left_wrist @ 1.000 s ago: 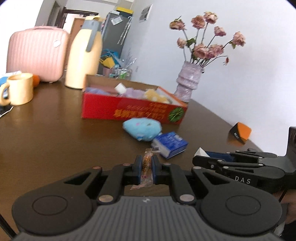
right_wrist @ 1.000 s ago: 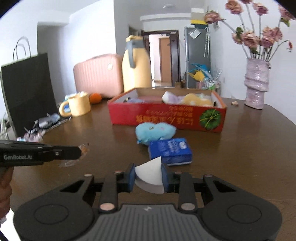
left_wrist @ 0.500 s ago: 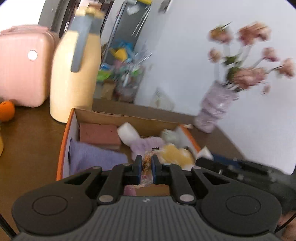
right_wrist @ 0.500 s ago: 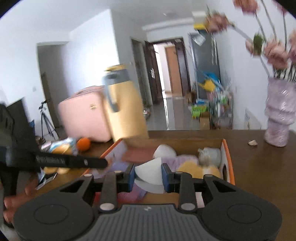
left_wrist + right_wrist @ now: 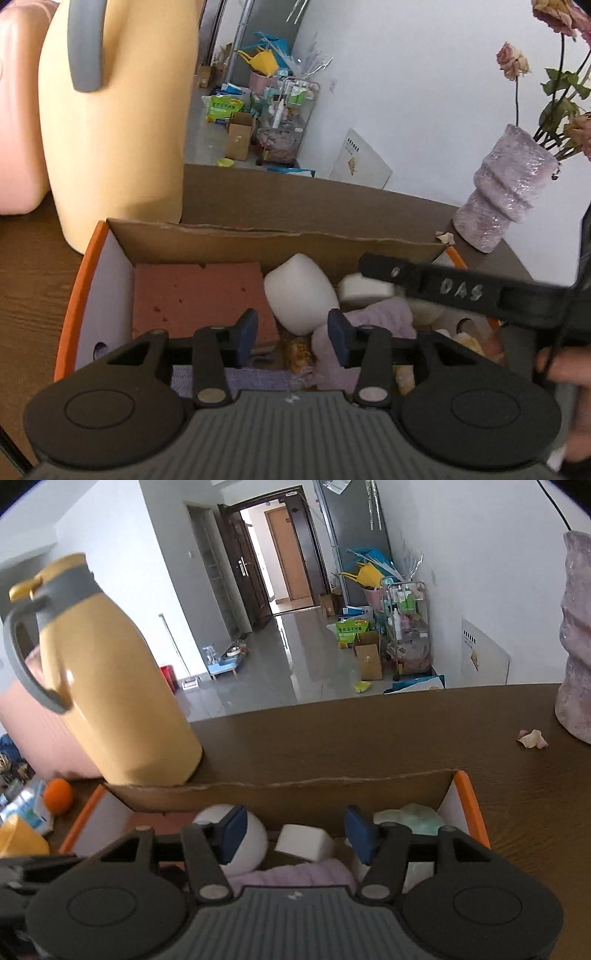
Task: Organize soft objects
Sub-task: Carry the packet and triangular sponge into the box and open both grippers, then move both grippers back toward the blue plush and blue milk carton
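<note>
Both grippers hover over the orange-edged cardboard box (image 5: 79, 280), which also shows in the right wrist view (image 5: 469, 797). My left gripper (image 5: 291, 334) is open; the wrapped snack (image 5: 297, 356) lies in the box just below it, beside a pink sponge (image 5: 199, 291), a white round sponge (image 5: 297, 291) and a lilac cloth (image 5: 369, 323). My right gripper (image 5: 291, 829) is open and empty; the white wedge sponge (image 5: 304, 842) lies in the box under it. The right gripper's finger crosses the left wrist view (image 5: 424, 282).
A yellow thermos jug (image 5: 114, 701) stands behind the box's left end, a pink suitcase (image 5: 18, 122) beyond it. A lilac vase (image 5: 506, 199) of flowers stands at the right. An orange (image 5: 57, 795) and a yellow mug (image 5: 18, 840) sit left of the box.
Both grippers moved forward over the box and opened. The left let go of the wrapped snack, the right let go of the white wedge sponge; both now lie in the box.
</note>
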`<state>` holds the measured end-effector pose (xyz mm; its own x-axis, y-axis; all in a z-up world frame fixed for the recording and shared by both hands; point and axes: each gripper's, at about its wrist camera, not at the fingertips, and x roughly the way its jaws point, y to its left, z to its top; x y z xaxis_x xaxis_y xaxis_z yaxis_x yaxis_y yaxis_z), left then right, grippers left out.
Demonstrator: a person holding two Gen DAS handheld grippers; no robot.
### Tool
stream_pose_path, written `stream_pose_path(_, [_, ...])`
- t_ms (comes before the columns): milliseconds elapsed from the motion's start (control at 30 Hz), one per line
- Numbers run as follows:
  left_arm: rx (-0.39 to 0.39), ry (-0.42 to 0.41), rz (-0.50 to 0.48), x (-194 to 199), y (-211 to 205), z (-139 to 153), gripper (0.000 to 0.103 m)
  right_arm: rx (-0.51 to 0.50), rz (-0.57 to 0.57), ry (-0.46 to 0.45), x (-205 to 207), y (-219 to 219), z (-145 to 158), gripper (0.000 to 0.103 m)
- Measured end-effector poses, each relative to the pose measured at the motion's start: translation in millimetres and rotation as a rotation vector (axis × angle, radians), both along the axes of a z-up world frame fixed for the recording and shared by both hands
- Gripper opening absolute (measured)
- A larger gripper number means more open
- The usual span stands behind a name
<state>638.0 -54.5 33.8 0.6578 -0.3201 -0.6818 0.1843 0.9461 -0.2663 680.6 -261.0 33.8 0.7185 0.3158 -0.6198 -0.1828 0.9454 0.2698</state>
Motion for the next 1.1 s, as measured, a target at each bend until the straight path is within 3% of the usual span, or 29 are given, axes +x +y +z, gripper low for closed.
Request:
stream_pose_path(167, [0.026,-0.031,0.004,-5.8,-2.9,12.6,0.045,0.009,0.0,-0.014,-10.7,-7.4,9.2,0.059])
stream_pose_path(367, [0.039,-0.067,-0.023,-44.8,7.0,46.3,0.054,-0.046,0.024,-0.102,-68.7,-23.3,66.3,0.06])
stream_pose_path(467, [0.075,-0.132,-0.014,-88.0,22.1,73.2,0.065,-0.104,0.035,-0.162,-107.9,-33.9,98.6,0.062])
stream_pose_path(533, [0.091,-0.177,0.006,-117.7,31.3,88.4,0.081,-0.145,0.042,-0.218,-144.8,-39.8,118.2,0.075])
stream_pose_path(633, [0.114,-0.262,0.084,-176.1,47.7,105.8,0.083,-0.196,0.049,-0.327,-212.4,-46.4,134.2,0.079])
stream_pose_path(867, [0.13,-0.43,0.134,-303.8,60.1,116.9,0.088,-0.192,0.071,-0.46,-350.7,-48.6,125.4,0.08])
stream_pose_path(967, [0.123,-0.469,0.122,-356.2,53.7,101.9,0.089,-0.149,0.046,-0.497,-403.4,-47.4,107.9,0.084])
stream_pose_path(1100, [0.145,-0.502,0.129,-422.0,44.8,73.9,0.091,-0.148,0.036,-0.478,-465.8,-37.3,66.8,0.084])
